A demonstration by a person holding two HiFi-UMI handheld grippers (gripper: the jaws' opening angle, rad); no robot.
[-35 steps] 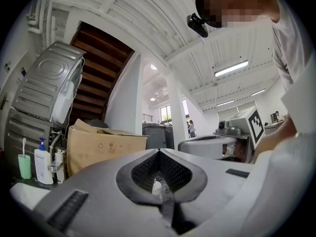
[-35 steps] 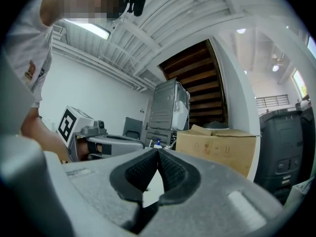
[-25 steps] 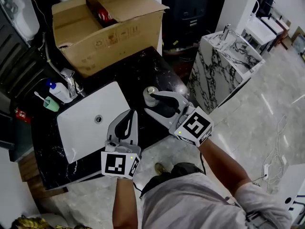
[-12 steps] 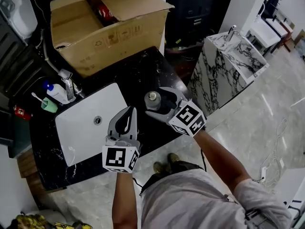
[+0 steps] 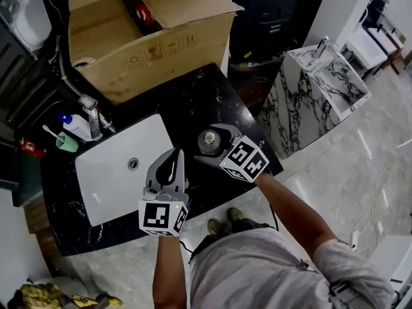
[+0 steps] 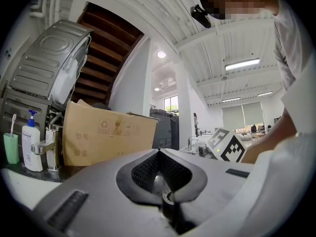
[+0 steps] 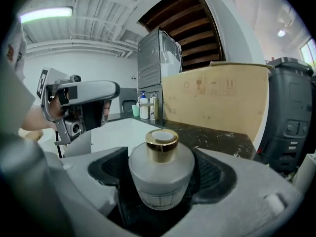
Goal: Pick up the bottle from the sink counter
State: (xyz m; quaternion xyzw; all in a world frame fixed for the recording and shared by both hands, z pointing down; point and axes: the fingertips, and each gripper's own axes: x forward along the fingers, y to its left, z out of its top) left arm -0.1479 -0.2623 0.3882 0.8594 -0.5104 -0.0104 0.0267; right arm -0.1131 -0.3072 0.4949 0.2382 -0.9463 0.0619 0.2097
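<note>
Bottle (image 5: pixel 207 140) upright at frame centre, black sink counter (image 5: pixel 193 98) around it. Long axis vertical, gold cap up. Right gripper (image 5: pixel 212 147) clamped on its frosted body. Left gripper (image 5: pixel 175 156), lower left of the bottle, has its jaws pressed together, empty.

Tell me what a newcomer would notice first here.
The gold-capped frosted bottle stands out, clamped in the right tool over the black counter right of the white sink. The left tool, shut and empty, hangs over the sink's near corner, and a big cardboard box fills the counter's back.
</note>
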